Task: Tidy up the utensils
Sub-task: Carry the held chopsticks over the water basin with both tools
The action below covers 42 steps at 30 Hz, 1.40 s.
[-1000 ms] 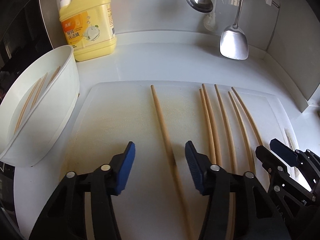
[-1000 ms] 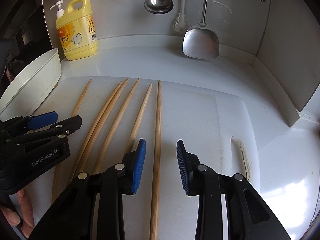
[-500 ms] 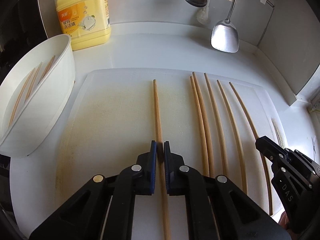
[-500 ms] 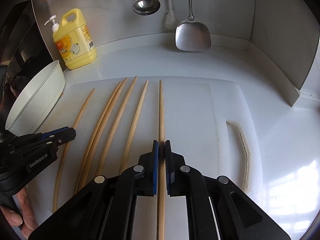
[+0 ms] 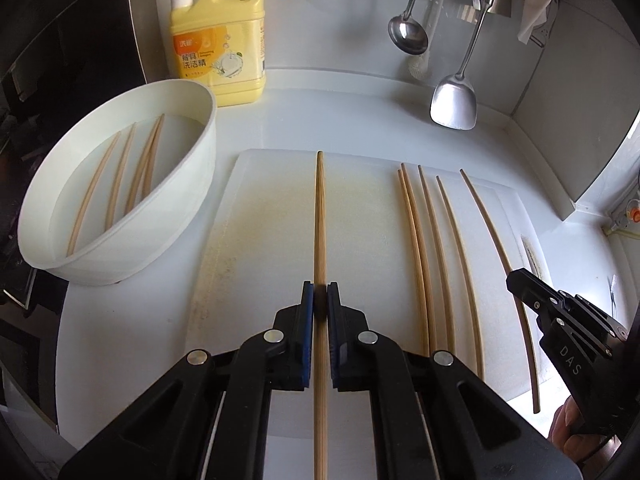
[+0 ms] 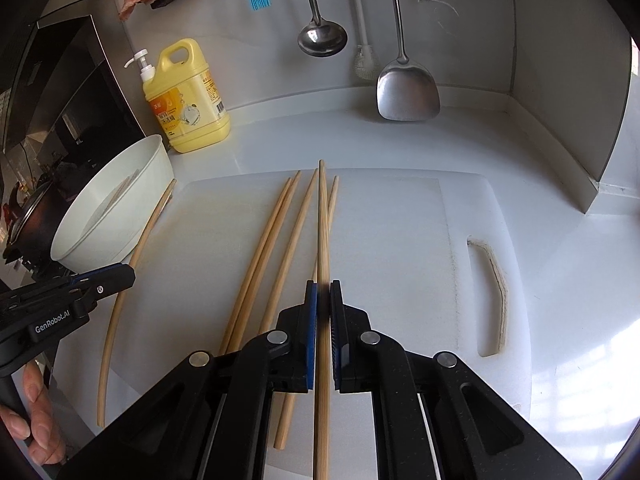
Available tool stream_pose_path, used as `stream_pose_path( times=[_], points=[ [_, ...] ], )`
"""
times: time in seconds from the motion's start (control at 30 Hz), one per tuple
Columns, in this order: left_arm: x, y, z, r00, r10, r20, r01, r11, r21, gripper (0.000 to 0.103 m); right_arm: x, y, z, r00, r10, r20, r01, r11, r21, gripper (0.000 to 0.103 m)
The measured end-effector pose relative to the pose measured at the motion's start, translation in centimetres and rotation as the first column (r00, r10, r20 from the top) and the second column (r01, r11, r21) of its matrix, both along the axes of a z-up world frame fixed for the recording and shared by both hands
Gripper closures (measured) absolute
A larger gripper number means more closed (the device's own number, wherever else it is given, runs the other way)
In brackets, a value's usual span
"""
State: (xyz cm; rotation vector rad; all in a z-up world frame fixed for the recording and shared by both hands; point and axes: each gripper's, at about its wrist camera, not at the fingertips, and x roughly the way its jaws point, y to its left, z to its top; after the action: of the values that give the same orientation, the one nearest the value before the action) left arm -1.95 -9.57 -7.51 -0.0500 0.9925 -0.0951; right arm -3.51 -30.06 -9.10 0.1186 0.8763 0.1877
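Wooden chopstick [image 5: 320, 216] clamped in closed left gripper [image 5: 320, 300], second chopstick [image 6: 322, 224] clamped in closed right gripper [image 6: 323, 300], four loose chopsticks [image 5: 424, 248] on white cutting board [image 5: 260, 240], bowl [image 5: 192, 200] at 10 o'clock holding four more.

A board [image 5: 280, 220] lies on the counter [image 5: 340, 120]. A bowl [image 5: 192, 184] stands just left of it, with four chopsticks [image 5: 120, 184] inside. A soap bottle [image 5: 218, 40] stands behind the bowl, against the wall. Four chopsticks [image 5: 440, 248] lie side by side on the board's right half. A ladle [image 5: 408, 32] and spatula [image 5: 454, 104] hang behind the board, to the right.
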Motion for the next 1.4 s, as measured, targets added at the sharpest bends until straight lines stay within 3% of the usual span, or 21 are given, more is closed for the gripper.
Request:
stream_pose_path(
  times=[0.43, 0.8, 1.07, 1.4],
  points=[
    [-1.6, 7.4, 6.4, 0.989, 0.102, 0.103, -0.095, 0.993, -0.064, 0.096, 0.5, 6.5, 6.5, 0.982, 0.15, 0.119, -0.154, 0.988, 0.026, 0.097],
    [2.8, 16.7, 9.6, 0.977, 0.128, 0.17, -0.117, 0.99, -0.073, 0.096, 5.6, 16.8, 8.8, 0.969, 0.219, 0.116, -0.226, 0.972, 0.058, 0.097],
    [7.6, 23.6, 8.2, 0.978, 0.156, 0.138, -0.146, 0.986, -0.081, 0.096, 10.2, 25.6, 8.6, 0.959, 0.267, 0.096, -0.272, 0.962, 0.034, 0.097],
    [12.8, 28.3, 4.0, 0.988, 0.142, 0.054, -0.136, 0.986, -0.092, 0.096, 15.5, 32.2, 4.5, 0.968, 0.247, -0.032, -0.245, 0.967, 0.068, 0.097]
  ],
)
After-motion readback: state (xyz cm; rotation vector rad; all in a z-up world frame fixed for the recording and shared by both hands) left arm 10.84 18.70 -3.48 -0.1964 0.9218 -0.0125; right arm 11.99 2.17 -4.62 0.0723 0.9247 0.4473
